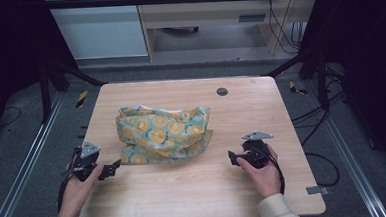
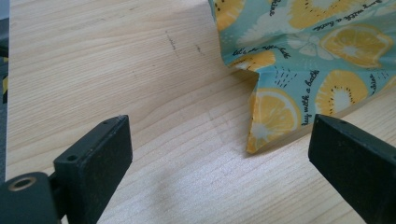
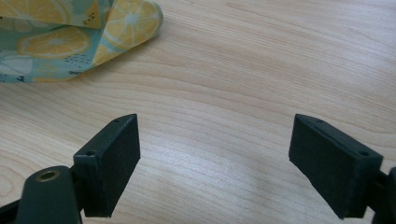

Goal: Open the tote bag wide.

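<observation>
Clearly the lemon-print cloth (image 1: pixel 163 133) lies crumpled mid-table (image 1: pixel 195 188); it looks light, soft and floppy, so a corner or hem edge is the likeliest hold; left tool (image 1: pixel 115 167) and right tool (image 1: pixel 232 158) both stand spread, empty, either side.

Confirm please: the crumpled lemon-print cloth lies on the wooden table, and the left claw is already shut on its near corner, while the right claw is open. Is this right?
Not quite. The left claw is open, with its jaws wide apart and the corner of the lemon-print cloth lying untouched ahead of them, as the left gripper view shows. The rest holds: the cloth lies crumpled on the wooden table, and the right claw is open.
</observation>
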### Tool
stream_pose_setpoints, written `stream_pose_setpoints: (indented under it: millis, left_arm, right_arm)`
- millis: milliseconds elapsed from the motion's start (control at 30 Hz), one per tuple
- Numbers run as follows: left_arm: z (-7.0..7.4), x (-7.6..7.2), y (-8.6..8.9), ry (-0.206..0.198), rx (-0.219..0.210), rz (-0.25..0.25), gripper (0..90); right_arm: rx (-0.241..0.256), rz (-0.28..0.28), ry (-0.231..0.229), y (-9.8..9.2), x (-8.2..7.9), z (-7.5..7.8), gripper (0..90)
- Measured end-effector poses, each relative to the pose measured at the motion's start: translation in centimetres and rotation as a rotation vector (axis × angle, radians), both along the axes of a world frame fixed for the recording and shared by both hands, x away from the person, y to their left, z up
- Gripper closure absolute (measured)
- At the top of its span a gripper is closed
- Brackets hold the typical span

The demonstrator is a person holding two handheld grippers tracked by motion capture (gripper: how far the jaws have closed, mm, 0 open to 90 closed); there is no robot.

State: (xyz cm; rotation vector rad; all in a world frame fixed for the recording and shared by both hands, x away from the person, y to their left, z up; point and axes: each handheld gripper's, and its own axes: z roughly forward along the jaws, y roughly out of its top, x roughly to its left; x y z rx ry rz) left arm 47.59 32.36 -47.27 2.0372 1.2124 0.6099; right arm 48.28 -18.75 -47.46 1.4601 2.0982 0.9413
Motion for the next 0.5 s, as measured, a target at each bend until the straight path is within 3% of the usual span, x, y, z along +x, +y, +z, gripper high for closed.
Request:
stream_pose_setpoints:
  millis: [167,300,367,400,467,500]
  left_arm:
    - [-0.1,0.0,0.1,0.012,0.006,-0.004,6.1]
    - [-0.3,0.0,0.0,0.018,0.014,-0.004,6.1]
    - [-0.4,0.0,-0.1,0.023,0.021,-0.006,6.1]
    - [-0.5,0.0,-0.2,0.025,0.024,-0.006,6.1]
    - [-0.5,0.0,-0.2,0.026,0.029,-0.005,6.1]
    - [-0.6,0.0,-0.3,0.029,0.037,-0.008,6.1]
  right_arm:
    - [0.003,-0.006,-0.008,-0.2,-0.1,0.2,20.6]
    - [0.019,0.031,-0.029,0.5,-0.6,1.0,28.9]
    - [0.004,0.07,-0.049,1.3,-0.8,1.8,30.7]
    - [0.018,0.116,-0.082,2.4,-1.0,3.1,34.6]
    - [0.017,0.13,-0.09,2.8,-1.0,3.7,35.9]
    - [0.015,0.172,-0.117,3.8,-1.1,5.3,41.3]
